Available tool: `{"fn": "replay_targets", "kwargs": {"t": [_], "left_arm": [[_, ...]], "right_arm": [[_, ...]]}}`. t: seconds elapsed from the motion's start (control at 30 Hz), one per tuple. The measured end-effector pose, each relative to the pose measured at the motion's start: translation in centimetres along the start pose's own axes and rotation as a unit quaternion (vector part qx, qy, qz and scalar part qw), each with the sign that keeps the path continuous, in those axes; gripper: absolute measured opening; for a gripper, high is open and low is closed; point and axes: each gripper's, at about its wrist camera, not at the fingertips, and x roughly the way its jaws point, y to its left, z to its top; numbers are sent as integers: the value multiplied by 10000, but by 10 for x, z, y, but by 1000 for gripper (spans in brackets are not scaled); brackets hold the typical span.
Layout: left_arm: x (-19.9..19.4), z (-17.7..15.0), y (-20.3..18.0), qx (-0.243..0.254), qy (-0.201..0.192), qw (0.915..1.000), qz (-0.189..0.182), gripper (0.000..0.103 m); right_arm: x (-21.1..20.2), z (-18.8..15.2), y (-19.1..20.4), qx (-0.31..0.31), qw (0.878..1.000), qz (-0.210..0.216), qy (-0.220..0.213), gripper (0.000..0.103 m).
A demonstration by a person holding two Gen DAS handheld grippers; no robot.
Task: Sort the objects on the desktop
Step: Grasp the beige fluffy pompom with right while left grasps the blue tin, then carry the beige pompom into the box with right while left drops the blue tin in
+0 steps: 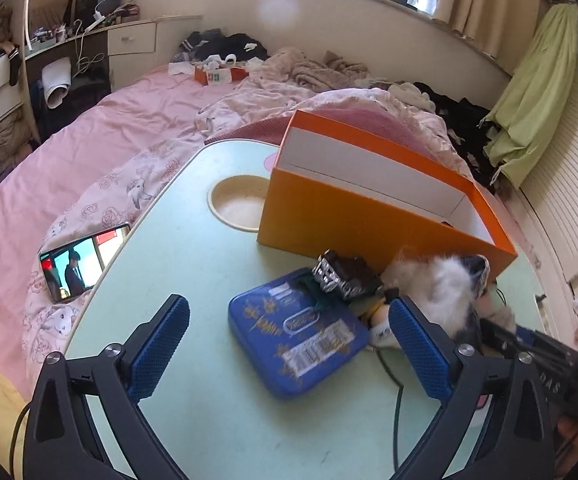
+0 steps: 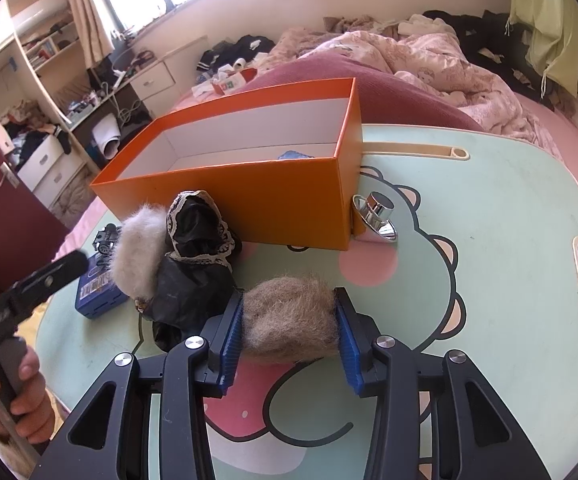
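The right gripper (image 2: 289,320) pinches a tan fur tuft (image 2: 289,316) between its blue pads, low over the pale green table (image 2: 489,200), in front of the orange box (image 2: 249,200). The left gripper (image 1: 289,344) hangs with jaws spread wide and empty above a blue tin (image 1: 293,336), beside a white fluffy piece (image 1: 445,280).
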Motion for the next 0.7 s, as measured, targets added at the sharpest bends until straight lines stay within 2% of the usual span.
{"fn": "replay_targets", "kwargs": {"t": [0.03, 0.13, 0.2, 0.3, 0.43, 0.5, 0.6, 0.7], "left_arm": [[2, -1, -3, 27, 26, 10000, 36, 98], [16, -2, -7, 23, 211, 9995, 241, 85], [25, -3, -7, -42, 431, 9988, 215, 82], [27, -9, -15, 166, 403, 9981, 447, 80], [18, -19, -16, 395, 358, 9972, 522, 79], [13, -27, -14, 557, 287, 9963, 591, 76], [1, -37, -2, 623, 122, 9970, 452, 71], [-11, -43, 14, 536, -62, 9985, 106, 69]], "right_arm": [[-5, -1, -1, 8, 10000, 9, -3, 41], [-10, 0, 2, 21, 10000, 28, -10, 41], [-13, 0, 4, 31, 10000, 42, -12, 41], [-13, 0, 5, 29, 10000, 40, -13, 42], [-13, 0, 4, 34, 10000, 46, -14, 42], [-13, 0, 4, 35, 10000, 36, -15, 42], [-14, -1, 5, 31, 10000, 34, -15, 42], [-14, -1, 4, 29, 10000, 25, -18, 42]]}}
